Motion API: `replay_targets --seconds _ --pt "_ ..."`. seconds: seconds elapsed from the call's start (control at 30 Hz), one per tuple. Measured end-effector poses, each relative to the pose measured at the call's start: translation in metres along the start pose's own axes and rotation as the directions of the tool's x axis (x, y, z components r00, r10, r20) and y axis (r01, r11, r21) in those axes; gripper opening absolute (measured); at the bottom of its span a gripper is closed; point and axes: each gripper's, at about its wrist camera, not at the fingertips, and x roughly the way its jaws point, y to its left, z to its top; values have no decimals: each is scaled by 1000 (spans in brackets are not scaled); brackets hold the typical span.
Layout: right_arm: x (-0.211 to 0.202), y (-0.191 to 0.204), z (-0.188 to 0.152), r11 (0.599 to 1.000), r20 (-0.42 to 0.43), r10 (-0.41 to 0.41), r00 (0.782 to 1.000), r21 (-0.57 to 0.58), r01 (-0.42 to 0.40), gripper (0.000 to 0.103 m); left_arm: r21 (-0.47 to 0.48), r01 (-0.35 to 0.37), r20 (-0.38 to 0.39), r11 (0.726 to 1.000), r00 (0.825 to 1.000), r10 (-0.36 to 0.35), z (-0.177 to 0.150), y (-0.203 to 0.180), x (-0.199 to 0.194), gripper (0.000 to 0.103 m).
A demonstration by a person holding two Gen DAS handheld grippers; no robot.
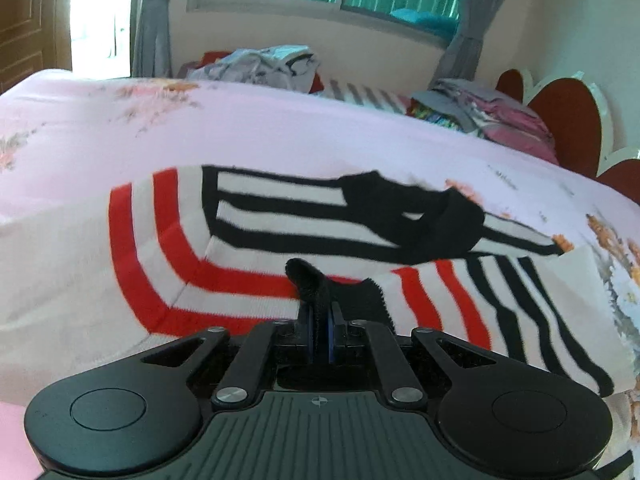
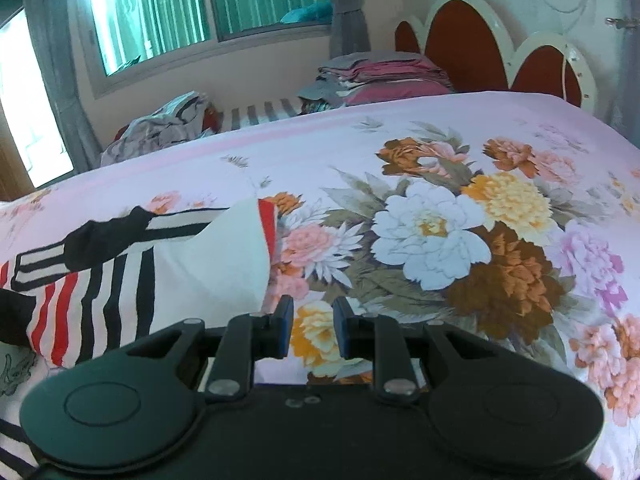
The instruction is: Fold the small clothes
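The striped knit top lay spread on the bed, looking soft, light and limp (likely to sag wherever unsupported), so hems and edges seemed the best holds. The left hand-held gripper was closed on its black ribbed edge. The right hand-held gripper stood partly open and empty, at about three o'clock of the top. Clothes piles sat well apart at twelve o'clock, blocking nothing.
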Motion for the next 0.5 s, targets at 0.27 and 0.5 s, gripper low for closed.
replay_targets --seconds 0.27,0.5 --pt "52 -6 44 989 -8 146 989 35 -146 47 5 9 -6 1000 1000 -9 8 7 15 46" --pt "91 -14 54 970 -30 198 980 153 -191 43 -20 40 91 999 995 -38 8 11 6 4"
